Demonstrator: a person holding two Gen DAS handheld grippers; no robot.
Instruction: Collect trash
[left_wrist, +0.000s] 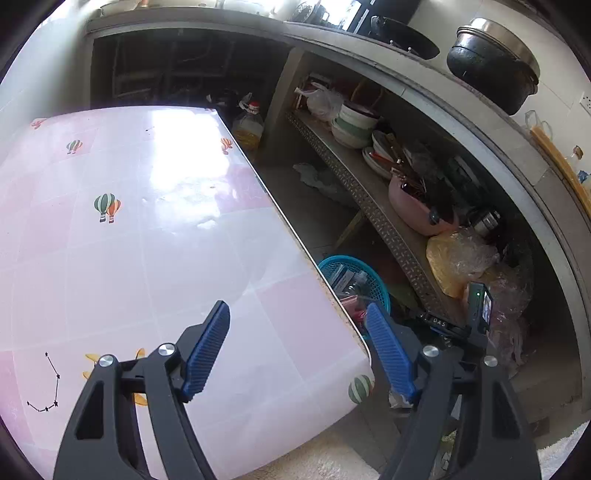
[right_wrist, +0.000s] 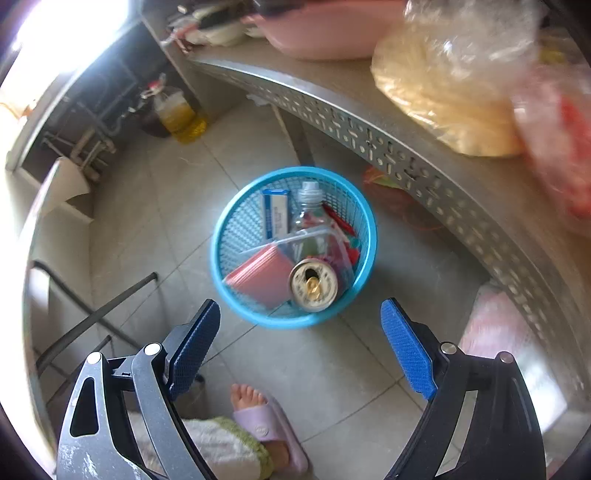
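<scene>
Both grippers are released and empty: the right gripper above the basket holding a can, the left gripper over the counter.

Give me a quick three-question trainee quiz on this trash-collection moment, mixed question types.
1. True or false: the right claw is holding the drink can.
2. Multiple choice: where does the blue basket stand? A) on the pink tablecloth B) on the tiled floor beside the metal shelf C) on the metal shelf
3. Short answer: what, if anything, lies between the left claw's fingers?

Key
1. False: its jaws are open and empty; the can sits in the basket.
2. B: on the floor, by the metal shelf.
3. Nothing: it is open above the corner of the pink tablecloth.
</scene>
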